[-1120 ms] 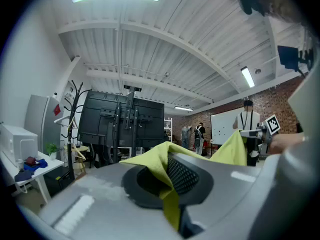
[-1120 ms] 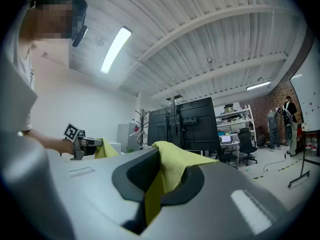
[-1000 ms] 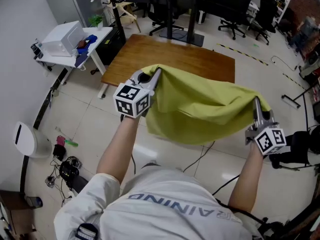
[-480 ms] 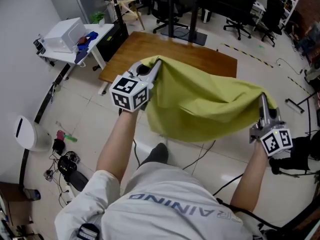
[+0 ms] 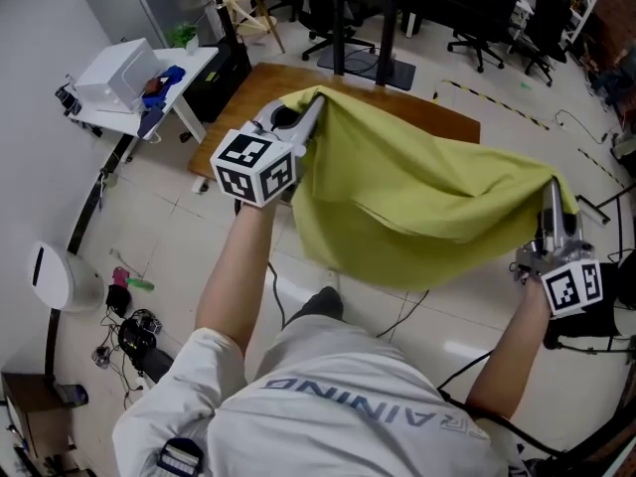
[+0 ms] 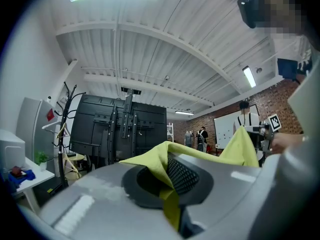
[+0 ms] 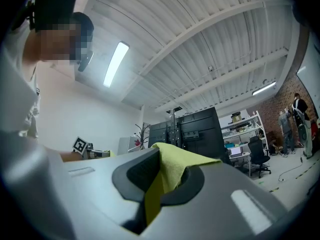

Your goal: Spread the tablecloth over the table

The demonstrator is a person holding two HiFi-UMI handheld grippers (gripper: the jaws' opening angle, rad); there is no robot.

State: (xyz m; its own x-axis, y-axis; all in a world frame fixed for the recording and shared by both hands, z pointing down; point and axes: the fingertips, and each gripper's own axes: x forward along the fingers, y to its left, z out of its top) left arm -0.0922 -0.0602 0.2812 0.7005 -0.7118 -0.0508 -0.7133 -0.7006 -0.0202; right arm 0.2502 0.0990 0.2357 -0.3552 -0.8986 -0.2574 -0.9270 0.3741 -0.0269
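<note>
A yellow-green tablecloth hangs in the air between my two grippers, sagging in the middle, above the near part of a brown wooden table. My left gripper is shut on the tablecloth's left corner, which sticks out between its jaws. My right gripper is shut on the right corner. Both grippers point roughly level, away from the person. The cloth hides much of the tabletop; the table's left and far edges show.
A white side table with a white box and blue items stands left of the wooden table. Office chairs and a black stand base lie beyond it. Cables and small items litter the tiled floor at the left.
Both grippers have moved forward and up with the cloth, and the right one further to the right. The cloth is stretched wider and now covers more of the table.
</note>
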